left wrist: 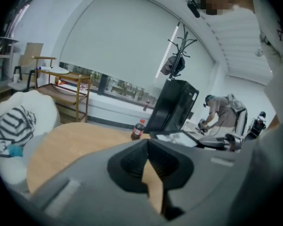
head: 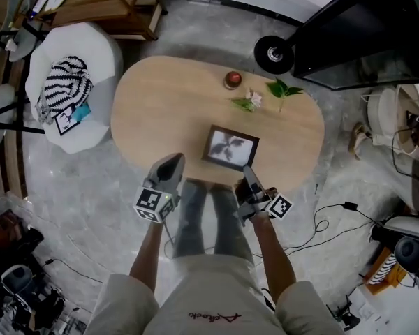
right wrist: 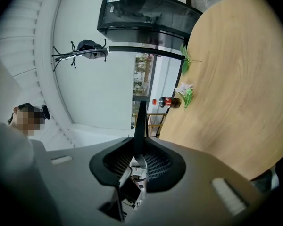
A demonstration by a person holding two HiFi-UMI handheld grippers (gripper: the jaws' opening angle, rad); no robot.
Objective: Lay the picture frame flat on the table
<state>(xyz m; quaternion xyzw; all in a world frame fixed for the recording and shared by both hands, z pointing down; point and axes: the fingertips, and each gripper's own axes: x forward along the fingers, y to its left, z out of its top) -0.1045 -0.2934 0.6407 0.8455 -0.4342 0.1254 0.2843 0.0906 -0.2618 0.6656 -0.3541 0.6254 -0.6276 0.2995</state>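
The dark-framed picture [head: 230, 147] with a leaf print lies nearly flat, face up, near the front edge of the oval wooden table [head: 160, 103]. My right gripper [head: 246, 174] is shut on its near right corner. In the right gripper view the frame [right wrist: 140, 119] shows edge-on as a thin dark strip running up out of my right gripper [right wrist: 137, 147]. I cannot tell whether it touches the table. My left gripper [head: 172, 162] hangs at the table's front edge, left of the frame, shut and empty. The left gripper view shows my left gripper [left wrist: 147, 144] and the frame [left wrist: 179, 137] to its right.
A cola bottle [head: 232, 79], a small flower sprig [head: 248, 102] and a green leafy stem [head: 283, 89] stand at the table's far side. A white armchair [head: 101, 54] with a striped cushion [head: 64, 82] is left of the table. A black cabinet [head: 363, 33] stands at far right.
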